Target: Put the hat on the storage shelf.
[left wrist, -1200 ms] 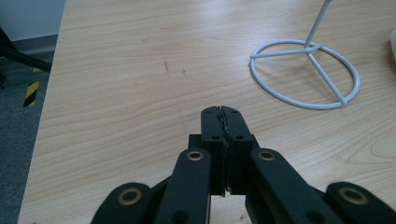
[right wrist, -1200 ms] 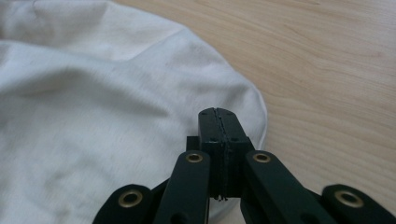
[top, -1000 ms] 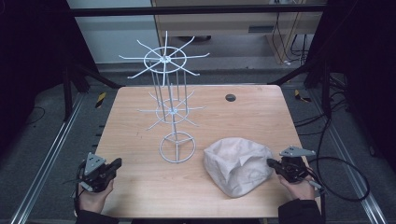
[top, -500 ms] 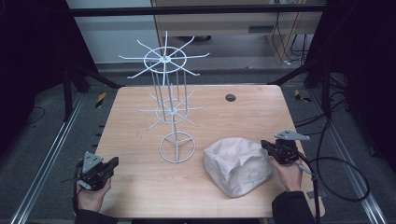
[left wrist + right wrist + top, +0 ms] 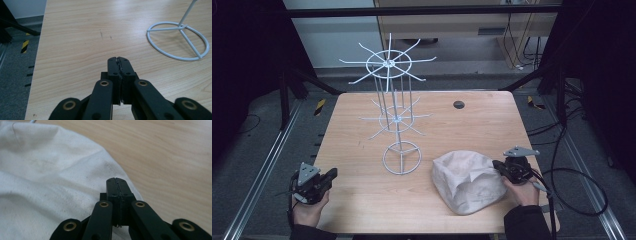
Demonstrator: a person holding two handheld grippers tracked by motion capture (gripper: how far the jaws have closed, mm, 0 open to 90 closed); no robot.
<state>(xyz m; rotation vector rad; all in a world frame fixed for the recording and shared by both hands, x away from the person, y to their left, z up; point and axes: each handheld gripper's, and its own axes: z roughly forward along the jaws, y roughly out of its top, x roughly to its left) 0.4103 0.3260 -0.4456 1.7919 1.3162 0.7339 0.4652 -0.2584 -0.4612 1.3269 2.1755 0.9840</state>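
The cloth bag (image 5: 468, 181), off-white and crumpled into a low heap, is found on the near right part of the worktop (image 5: 492, 125). Going from left to right: the left claw (image 5: 331, 174) is held by a hand (image 5: 308, 210) at the near left corner, low over the wood, with its jaws pressed flat together and nothing between them, as is seen plainly in the left gripper view (image 5: 118, 60). A white wire rack (image 5: 394, 117) is placed just left of the middle, upright on a ring-shaped foot, with two tiers of spokes spread out from its stem; that foot (image 5: 178, 41) is seen ahead of the left claw, well apart from it. A small dark disc (image 5: 458, 104) is set into the far part of the worktop. The bag lies just right of the rack's foot, apart from it. The right claw (image 5: 497, 165) is held at the bag's right edge, jaws closed against each other and empty; in the right gripper view the tips (image 5: 117, 181) are seen over the cloth (image 5: 50, 182), though whether the fabric is touched cannot be told, perhaps only hovered above.
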